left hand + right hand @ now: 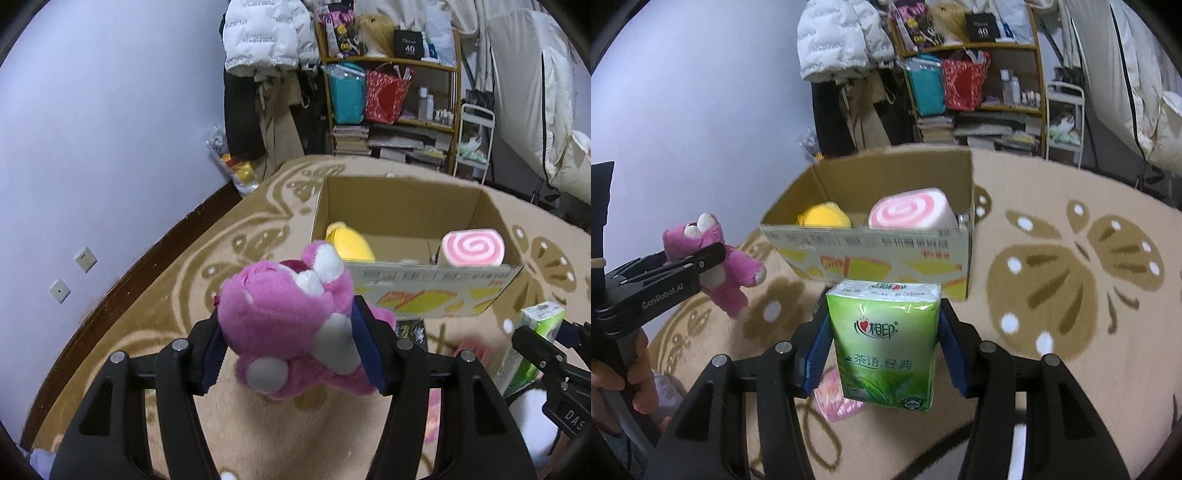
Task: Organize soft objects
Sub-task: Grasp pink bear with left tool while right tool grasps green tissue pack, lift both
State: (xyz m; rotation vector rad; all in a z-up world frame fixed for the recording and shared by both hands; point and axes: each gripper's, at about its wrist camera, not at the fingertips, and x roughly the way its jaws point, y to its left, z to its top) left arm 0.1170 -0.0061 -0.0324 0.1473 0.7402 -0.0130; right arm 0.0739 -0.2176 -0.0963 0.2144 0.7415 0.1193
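Observation:
My left gripper [291, 347] is shut on a pink plush bear [280, 317], held above the beige rug; the same bear [716, 266] and the left gripper [698, 264] show at the left of the right wrist view. My right gripper [884, 343] is shut on a green tissue pack [886, 339], whose corner [535, 332] also shows at the right of the left wrist view. Ahead stands an open cardboard box [424, 295] [886, 254] holding a yellow plush [351, 243] [825, 216] and a pink swirl cushion [472, 249] [908, 212].
A pink packet [836, 398] lies on the patterned rug [1071, 295] under the tissue pack. A wooden shelf [391, 96] full of bags and books stands behind the box, with hanging jackets [266, 33] to its left. A person's hand [631, 376] grips the left tool's handle.

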